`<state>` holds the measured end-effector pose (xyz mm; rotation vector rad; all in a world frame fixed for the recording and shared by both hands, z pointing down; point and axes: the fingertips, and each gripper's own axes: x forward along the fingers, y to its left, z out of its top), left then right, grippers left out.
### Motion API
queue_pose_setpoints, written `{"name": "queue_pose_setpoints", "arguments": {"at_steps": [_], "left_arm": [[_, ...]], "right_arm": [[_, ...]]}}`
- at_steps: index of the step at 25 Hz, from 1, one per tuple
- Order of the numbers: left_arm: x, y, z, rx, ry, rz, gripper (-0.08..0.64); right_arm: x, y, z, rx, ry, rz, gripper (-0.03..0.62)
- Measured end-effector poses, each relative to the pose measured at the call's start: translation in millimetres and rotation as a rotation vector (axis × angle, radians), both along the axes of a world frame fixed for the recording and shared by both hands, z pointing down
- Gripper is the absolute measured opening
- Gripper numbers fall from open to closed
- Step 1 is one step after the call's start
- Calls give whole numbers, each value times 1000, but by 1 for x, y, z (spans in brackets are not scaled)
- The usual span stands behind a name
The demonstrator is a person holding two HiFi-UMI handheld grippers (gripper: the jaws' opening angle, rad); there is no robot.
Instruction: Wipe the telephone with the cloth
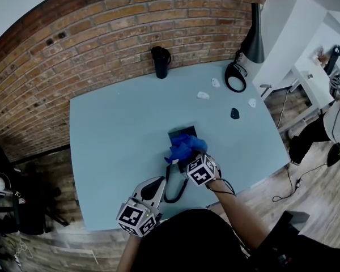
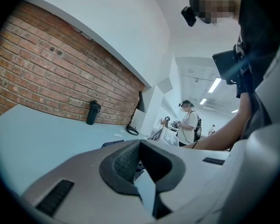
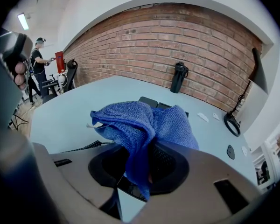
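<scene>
The black telephone point(image 1: 182, 133) lies near the middle of the pale blue table point(image 1: 113, 135). A blue cloth point(image 1: 184, 146) is bunched over its near end. My right gripper point(image 1: 191, 158) is shut on that cloth and holds it on the telephone. In the right gripper view the cloth point(image 3: 140, 125) drapes out of the right gripper point(image 3: 147, 164), with the telephone's far edge point(image 3: 149, 101) showing beyond. The phone's coiled cord point(image 1: 175, 191) loops toward me. My left gripper point(image 1: 153, 185) rests by the table's near edge, beside the cord. In its own view the left gripper point(image 2: 140, 157) is shut with nothing visible between the jaws.
A black bottle point(image 1: 160, 61) stands at the back by the brick wall. A black lamp point(image 1: 254, 38) with a ring base point(image 1: 236, 77) is at the back right. Small white scraps point(image 1: 203, 95) and a small dark piece point(image 1: 234, 113) lie right of the phone. A person point(image 1: 334, 112) stands off to the right.
</scene>
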<state>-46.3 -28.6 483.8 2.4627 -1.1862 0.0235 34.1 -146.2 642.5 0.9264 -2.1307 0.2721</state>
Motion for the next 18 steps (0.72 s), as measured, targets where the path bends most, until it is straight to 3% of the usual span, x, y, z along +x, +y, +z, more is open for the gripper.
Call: {"name": "queue_pose_setpoints", "arguments": {"at_steps": [18], "left_arm": [[0, 10, 4, -8, -11, 3, 14]], "right_arm": [[1, 10, 5, -12, 7, 0, 126]]}}
